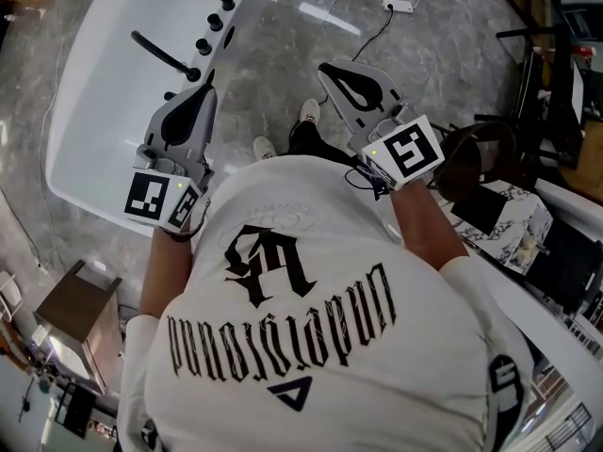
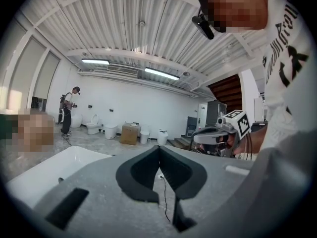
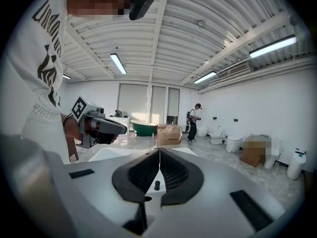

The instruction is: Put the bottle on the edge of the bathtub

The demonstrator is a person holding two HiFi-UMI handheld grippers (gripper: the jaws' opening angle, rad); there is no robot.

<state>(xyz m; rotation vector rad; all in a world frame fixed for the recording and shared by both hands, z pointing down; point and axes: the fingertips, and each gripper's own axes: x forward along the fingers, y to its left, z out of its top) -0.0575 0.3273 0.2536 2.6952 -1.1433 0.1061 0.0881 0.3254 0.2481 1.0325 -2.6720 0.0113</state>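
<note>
The white bathtub point(image 1: 94, 102) lies at the left with black tap fittings point(image 1: 203, 45) on its rim. No bottle shows on it or anywhere in the views, so the task looks not yet begun: the bottle has still to be found and picked up. The left tongs point(image 1: 204, 89), near the tub's rim, have their jaws together and empty, and the right tongs point(image 1: 327, 69), above the floor point(image 1: 415, 73), are likewise closed on nothing.

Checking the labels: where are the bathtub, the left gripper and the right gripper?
bathtub point(image 1: 104, 92), head view, bare white basin.
left gripper point(image 1: 206, 89), head view, tips of its closed jaws.
right gripper point(image 1: 327, 68), head view, tips of its closed jaws.
</note>
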